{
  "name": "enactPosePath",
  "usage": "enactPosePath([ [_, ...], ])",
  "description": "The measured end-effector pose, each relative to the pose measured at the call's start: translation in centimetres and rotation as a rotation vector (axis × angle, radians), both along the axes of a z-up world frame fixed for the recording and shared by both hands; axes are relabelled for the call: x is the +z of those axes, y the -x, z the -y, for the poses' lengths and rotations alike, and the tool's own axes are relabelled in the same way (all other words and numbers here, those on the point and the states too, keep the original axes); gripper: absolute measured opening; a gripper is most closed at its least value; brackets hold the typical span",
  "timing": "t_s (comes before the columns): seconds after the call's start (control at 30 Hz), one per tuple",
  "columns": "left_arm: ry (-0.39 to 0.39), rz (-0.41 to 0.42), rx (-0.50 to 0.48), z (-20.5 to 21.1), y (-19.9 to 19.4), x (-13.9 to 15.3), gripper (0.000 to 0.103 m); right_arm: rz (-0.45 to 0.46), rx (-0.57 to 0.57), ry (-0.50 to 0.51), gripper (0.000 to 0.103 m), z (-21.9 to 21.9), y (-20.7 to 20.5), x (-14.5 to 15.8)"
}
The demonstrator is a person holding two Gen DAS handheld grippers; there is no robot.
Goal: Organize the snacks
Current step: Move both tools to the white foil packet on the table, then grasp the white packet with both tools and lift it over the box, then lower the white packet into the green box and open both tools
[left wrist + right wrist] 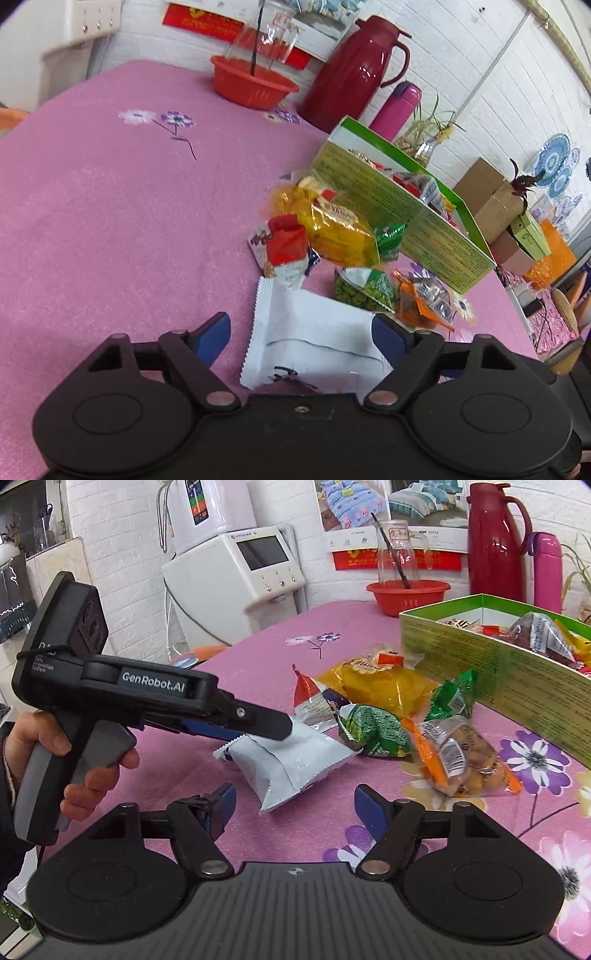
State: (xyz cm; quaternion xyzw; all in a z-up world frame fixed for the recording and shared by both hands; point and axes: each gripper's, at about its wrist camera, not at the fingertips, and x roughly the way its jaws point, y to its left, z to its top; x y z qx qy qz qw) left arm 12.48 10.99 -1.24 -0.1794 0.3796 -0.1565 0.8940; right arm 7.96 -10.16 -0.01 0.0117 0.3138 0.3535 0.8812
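Note:
A white snack packet (314, 332) lies on the pink tablecloth between the fingers of my left gripper (301, 332). The right finger touches its edge, the left finger stands apart, so the gripper is open. From the right wrist view the left gripper (280, 731) reaches over the same white packet (291, 760). My right gripper (295, 808) is open just in front of the packet's corner. Behind lie a yellow bag (376, 686), a green pea packet (373, 731), an orange-edged nut packet (458, 760) and a red-white packet (310, 698). A green box (480, 664) holds several snacks.
A red basin (410, 594) with a glass jar in it, a red thermos jug (495, 542) and a pink flask (546, 572) stand at the table's far edge. A white appliance (236, 576) stands beyond the table. A hand (92, 786) holds the left gripper's handle.

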Motion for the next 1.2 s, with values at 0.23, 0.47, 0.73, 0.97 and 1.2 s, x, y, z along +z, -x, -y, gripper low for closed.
enactPosePath([
  [0.23,-0.001,0.007,-0.064,1.1,0.2,-0.3,0.035,-0.033,0.002,0.003,0.072,-1.5,-1.3,-0.6],
  [0.47,-0.031,0.053,-0.074,2.7,2.2,1.0,0.025,-0.009,0.005,0.008,0.058,-0.3,0.1,0.3],
  [0.73,-0.068,0.183,-0.131,5.8,1.5,5.6,0.025,0.114,-0.054,-0.037,0.058,2.5,0.6,4.0],
  [0.97,-0.053,0.273,-0.163,9.1,-2.9,8.6,0.025,0.228,-0.155,-0.047,0.057,5.1,-2.4,6.5],
  [1.2,0.003,0.350,-0.181,11.6,-8.9,10.0,0.023,0.318,-0.247,-0.051,0.057,7.7,-7.0,7.5],
])
